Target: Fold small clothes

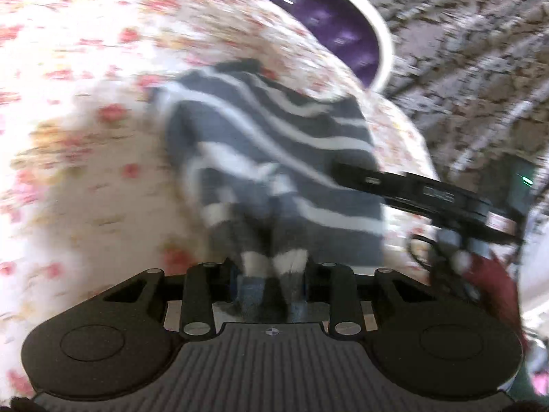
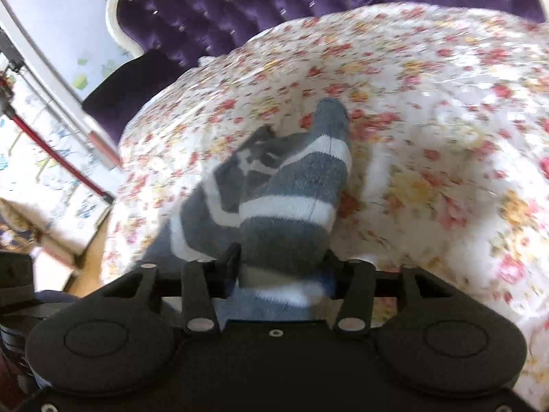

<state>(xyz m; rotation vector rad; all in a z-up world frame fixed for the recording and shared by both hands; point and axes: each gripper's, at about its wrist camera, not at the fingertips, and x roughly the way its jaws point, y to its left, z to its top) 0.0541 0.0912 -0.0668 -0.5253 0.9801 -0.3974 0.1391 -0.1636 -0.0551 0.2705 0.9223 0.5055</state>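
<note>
Left tool: the two black fingers are closed together on the near end of a grey knitted sock with white stripes. The fabric is bunched between the fingers and runs forward, away from the camera. The far part of the sock spreads out over the bed covered with a white floral quilt printed in red and yellow flowers. This view is motion-blurred, so fine detail of the grip cannot be resolved.

Right tool: the fingers are clamped on striped grey-and-white sock fabric. The fabric rises from the grip, and its rounded grey toe end points toward the head of the bed. A second fold of the same striped knit lies just beside it on the left, touching it. Whether this is one sock or a pair cannot be determined.

The right tool appears in the left wrist view as a black body at the right edge, touching the sock's side.

Surroundings: the quilt lies rumpled beneath the sock. A purple tufted headboard with a white frame stands behind the bed. A grey patterned carpet lies beside the bed.
</note>
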